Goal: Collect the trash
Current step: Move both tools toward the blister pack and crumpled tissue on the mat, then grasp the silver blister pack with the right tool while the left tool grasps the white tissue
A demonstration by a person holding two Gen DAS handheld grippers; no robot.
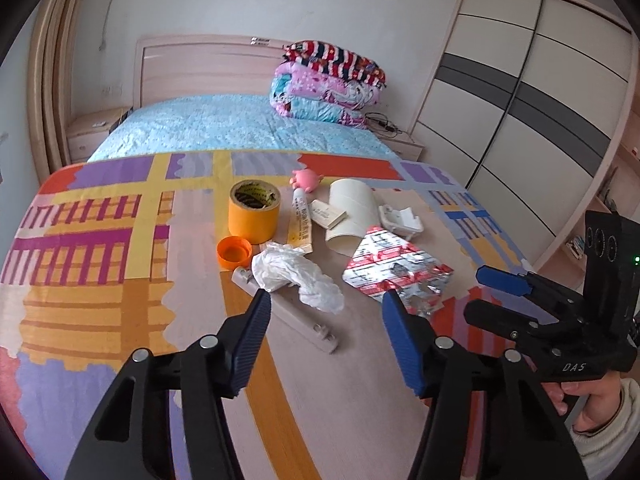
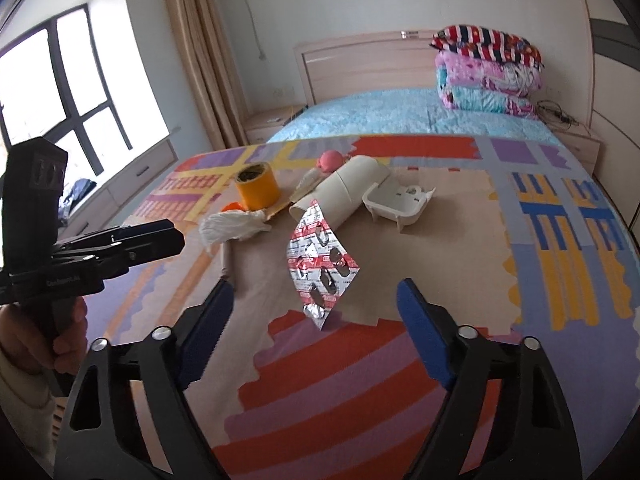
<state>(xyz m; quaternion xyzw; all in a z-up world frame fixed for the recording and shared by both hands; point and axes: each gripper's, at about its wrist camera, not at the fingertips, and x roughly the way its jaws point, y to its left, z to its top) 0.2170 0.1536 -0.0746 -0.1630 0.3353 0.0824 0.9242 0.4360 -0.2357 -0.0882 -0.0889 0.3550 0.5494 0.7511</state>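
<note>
A crumpled white tissue point(image 1: 298, 272) lies on the patterned bed cover, just beyond my open left gripper point(image 1: 326, 308); it also shows in the right wrist view point(image 2: 234, 226). A red and silver empty pill blister sheet point(image 1: 398, 270) lies to its right and sits just ahead of my open, empty right gripper point(image 2: 314, 300), where the sheet point(image 2: 320, 268) lies between the fingers' line. The right gripper also shows at the right of the left wrist view point(image 1: 502, 288). A beige stick-shaped piece point(image 1: 288, 310) lies partly under the tissue.
An orange tape roll point(image 1: 254, 214), an orange cap point(image 1: 234, 252), a glue tube point(image 1: 301, 220), a white cardboard tube point(image 1: 354, 212), a white plastic box point(image 1: 400, 220) and a pink toy point(image 1: 306, 180) lie behind. Folded quilts point(image 1: 328, 84) sit near the headboard. A wardrobe point(image 1: 520, 92) stands at the right.
</note>
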